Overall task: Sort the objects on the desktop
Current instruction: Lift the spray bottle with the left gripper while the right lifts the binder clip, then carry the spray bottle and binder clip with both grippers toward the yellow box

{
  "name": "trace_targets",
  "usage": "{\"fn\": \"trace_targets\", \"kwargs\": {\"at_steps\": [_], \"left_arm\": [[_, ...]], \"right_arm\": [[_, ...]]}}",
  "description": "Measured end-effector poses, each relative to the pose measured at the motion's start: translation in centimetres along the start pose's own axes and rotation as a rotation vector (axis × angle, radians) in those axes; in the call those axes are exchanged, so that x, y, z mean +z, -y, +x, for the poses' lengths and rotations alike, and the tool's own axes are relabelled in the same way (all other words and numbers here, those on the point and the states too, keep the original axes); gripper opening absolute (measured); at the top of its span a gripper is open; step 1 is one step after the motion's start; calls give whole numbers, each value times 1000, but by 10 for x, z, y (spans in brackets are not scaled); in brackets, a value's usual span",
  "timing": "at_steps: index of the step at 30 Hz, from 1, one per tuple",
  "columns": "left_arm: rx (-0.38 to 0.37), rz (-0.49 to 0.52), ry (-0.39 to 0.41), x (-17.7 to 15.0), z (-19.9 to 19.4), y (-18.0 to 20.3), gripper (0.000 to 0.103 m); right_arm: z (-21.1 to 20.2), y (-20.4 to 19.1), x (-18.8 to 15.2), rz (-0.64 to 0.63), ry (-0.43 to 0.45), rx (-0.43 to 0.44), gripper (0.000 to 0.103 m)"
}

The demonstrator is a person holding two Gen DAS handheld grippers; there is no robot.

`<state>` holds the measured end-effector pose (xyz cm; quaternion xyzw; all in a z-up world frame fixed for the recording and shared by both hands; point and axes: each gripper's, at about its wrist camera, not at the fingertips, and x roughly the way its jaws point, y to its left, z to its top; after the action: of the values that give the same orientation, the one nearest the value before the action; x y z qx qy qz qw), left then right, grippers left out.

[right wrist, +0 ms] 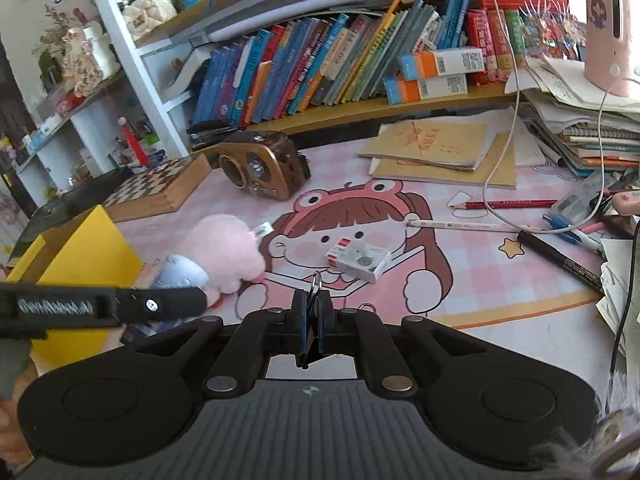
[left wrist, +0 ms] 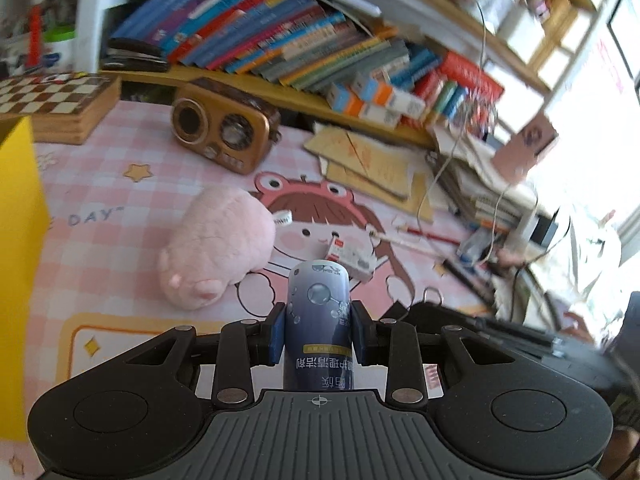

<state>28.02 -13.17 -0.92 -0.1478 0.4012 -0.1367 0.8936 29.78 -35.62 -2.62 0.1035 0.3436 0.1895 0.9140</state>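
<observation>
My left gripper (left wrist: 318,330) is shut on a blue cleaner bottle (left wrist: 318,312) and holds it above the pink desk mat (left wrist: 120,240), near a pink plush toy (left wrist: 218,246) and beside a yellow box (left wrist: 20,260). In the right wrist view the bottle (right wrist: 180,274) shows at the left by the yellow box (right wrist: 86,256) and the plush (right wrist: 224,250). My right gripper (right wrist: 313,312) is shut on a black binder clip (right wrist: 316,292) with wire handles. A small white staples box (right wrist: 358,260) lies just beyond it on the mat.
A brown retro radio (right wrist: 260,166), a chessboard box (right wrist: 156,190), brown notebooks (right wrist: 444,148), pencils and pens (right wrist: 508,204), a white cable (right wrist: 500,152) and paper piles (right wrist: 592,120) lie on the desk. A bookshelf (right wrist: 340,64) stands behind.
</observation>
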Motion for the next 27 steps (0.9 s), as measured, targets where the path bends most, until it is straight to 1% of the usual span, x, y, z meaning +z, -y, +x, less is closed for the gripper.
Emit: {"fn": "trace_targets", "kwargs": {"at_steps": [8,12,18,27], "left_arm": [[-26,-119,69,-11,-43,-16,31],[-34,-127,96,-21,-67,-22,31],[-55,-148,108,-41,-100,-36,31],[-71,-186,125,-75,-154,-70,31]], "right_arm": [[-20,-25,-10,-50,-4,17,5],[-32,-42,-18,-65,-13,30,5],[-55,-74,-35,-95,-13,38,5],[-78,-129,-66,-115,-37,34,5]]}}
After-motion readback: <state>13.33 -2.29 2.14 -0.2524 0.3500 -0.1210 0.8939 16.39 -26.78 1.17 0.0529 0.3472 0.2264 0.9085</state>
